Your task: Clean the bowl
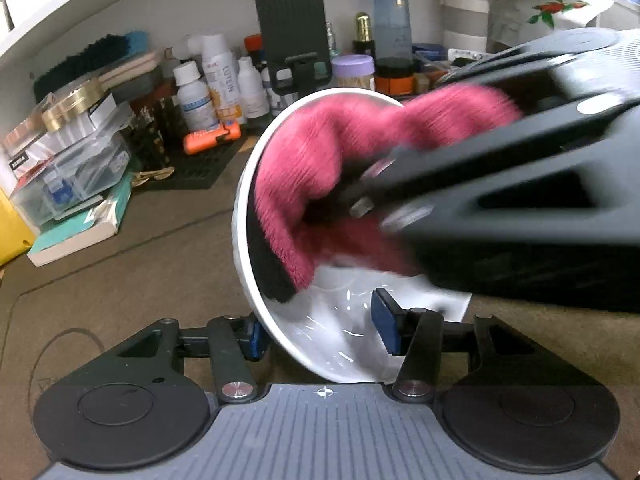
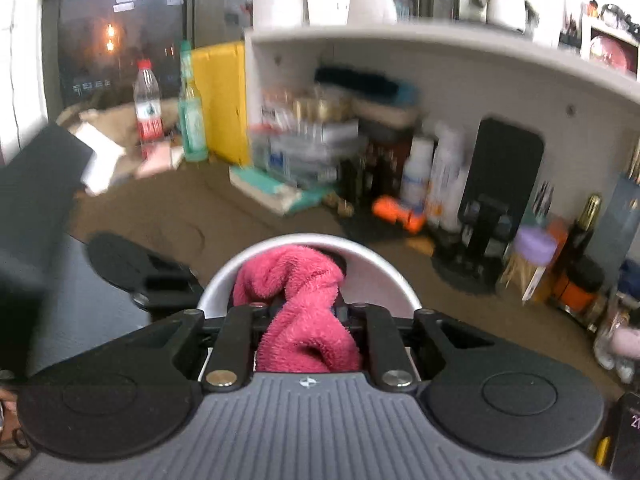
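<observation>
The left hand-held gripper (image 1: pixel 322 330) holds the white bowl (image 1: pixel 340 344) by its wall: one blue pad sits inside the bowl and the other outside, both against the wall. The bowl is tilted, above the brown worktop (image 1: pixel 140 260), with its open side toward the right hand-held gripper (image 1: pixel 362 196). That one has its jaws narrow and clamped on a pink cloth (image 1: pixel 332 152). The cloth is inside the bowl and touches its inner wall. Behind, bottles (image 1: pixel 218 76) and a black phone stand (image 1: pixel 294 36) are under a white shelf (image 1: pixel 80 4).
</observation>
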{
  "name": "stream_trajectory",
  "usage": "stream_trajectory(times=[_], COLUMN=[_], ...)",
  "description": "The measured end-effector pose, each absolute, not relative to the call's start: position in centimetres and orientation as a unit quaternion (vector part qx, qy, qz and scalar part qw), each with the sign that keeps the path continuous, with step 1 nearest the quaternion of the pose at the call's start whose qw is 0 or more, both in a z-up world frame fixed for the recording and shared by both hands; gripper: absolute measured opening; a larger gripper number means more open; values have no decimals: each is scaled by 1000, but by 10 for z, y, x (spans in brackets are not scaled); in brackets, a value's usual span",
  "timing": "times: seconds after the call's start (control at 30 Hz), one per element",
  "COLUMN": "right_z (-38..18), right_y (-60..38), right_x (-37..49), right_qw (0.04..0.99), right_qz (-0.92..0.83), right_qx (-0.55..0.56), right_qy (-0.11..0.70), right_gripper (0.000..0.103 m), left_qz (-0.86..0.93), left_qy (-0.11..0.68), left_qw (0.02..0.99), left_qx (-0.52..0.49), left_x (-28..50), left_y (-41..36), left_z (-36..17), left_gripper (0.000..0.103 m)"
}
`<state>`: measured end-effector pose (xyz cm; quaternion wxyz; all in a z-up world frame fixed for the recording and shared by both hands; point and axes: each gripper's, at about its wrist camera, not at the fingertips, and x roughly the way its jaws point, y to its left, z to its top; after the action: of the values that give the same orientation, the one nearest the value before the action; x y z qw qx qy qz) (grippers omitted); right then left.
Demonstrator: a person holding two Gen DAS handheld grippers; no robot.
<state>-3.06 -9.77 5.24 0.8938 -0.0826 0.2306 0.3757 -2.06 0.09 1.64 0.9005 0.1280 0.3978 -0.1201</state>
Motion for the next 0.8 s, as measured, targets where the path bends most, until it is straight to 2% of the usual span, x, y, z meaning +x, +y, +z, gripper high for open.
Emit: stream_trajectory(times=[0.13,0.2,0.37,0.6,0.73,0.8], right_z=[68,69,58,32,32,32], right_y=[-137,-154,-188,-219,-225,-226], right_x=[-46,-43,-33,-17,-20,-21], right_qw=[914,922,946,948,949,948], right_qz=[363,348,288,259,260,264], right_qx=[-27,1,51,119,121,125], right_qy=[180,169,138,140,131,127], right_gripper=[18,18,18,18,18,18], left_qz=[-114,-108,-92,-39,10,19], left_qy=[409,414,412,394,408,419], left_qw=[895,894,897,904,888,883], left_qx=[135,136,130,163,211,211], left_x=[-8,1,28,52,57,57], left_y=[2,2,5,0,15,28], left_z=[19,20,31,48,30,17], left_gripper=[61,73,91,93,91,98])
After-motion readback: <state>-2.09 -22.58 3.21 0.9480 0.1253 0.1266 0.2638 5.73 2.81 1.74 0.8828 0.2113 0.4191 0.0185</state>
